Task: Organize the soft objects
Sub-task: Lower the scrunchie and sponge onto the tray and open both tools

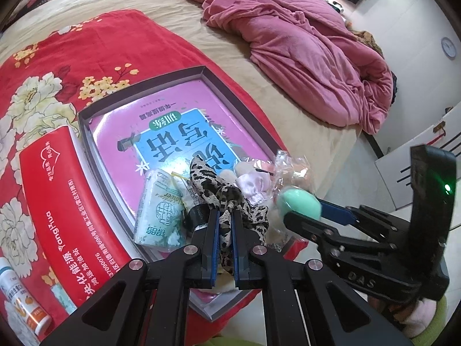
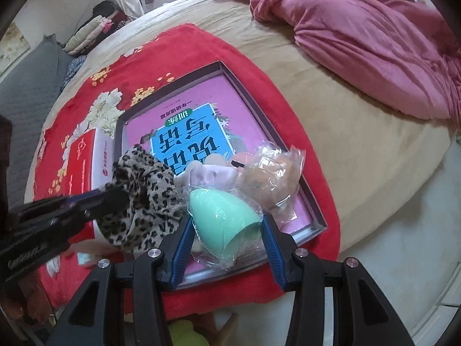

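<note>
Left tongs (image 1: 224, 216) pinch the spotty scarf (image 1: 222, 196), right tongs (image 2: 227, 225) squeeze the green sponge (image 2: 224, 216); lower both gently into the box (image 2: 227, 69).

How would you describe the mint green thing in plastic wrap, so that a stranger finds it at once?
On the bed, a red floral blanket carries a shallow dark box with a pink book inside. At the box's near end lies a pile of soft things. The mint green egg-shaped sponge is the only smooth, plain-coloured piece there, wrapped in clear film, between the leopard-print scarf and a bagged brown plush toy.
</note>
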Demonstrator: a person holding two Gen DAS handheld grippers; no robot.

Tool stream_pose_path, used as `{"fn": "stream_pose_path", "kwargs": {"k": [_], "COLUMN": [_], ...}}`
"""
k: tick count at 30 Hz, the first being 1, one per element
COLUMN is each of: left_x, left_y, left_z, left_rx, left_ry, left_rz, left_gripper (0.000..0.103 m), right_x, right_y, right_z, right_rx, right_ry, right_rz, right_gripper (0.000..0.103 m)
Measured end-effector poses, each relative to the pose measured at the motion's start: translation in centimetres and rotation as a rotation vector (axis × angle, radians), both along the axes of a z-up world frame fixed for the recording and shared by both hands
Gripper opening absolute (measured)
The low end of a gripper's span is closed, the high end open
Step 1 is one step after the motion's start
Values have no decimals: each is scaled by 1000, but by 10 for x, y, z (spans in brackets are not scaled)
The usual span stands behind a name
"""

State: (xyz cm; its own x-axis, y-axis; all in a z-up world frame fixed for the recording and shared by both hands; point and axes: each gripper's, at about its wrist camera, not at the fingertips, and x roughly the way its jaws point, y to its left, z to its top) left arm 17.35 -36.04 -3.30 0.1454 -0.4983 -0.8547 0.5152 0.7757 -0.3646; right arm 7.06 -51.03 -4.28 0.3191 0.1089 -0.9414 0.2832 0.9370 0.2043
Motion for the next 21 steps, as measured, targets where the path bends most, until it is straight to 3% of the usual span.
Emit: {"fn": "stream_pose_path", "kwargs": {"k": [21], "left_x": [3], "left_y": [-4], "left_z": [-1], "left_rx": [20], "left_ry": [-10], "left_rz": [-11], "left_gripper": [8], "right_x": [21], "right_y": [5], "right_z": [-14], "right_rx": [-87], "right_ry": [-65], "right_rz": [49], "right_gripper": [49]}}
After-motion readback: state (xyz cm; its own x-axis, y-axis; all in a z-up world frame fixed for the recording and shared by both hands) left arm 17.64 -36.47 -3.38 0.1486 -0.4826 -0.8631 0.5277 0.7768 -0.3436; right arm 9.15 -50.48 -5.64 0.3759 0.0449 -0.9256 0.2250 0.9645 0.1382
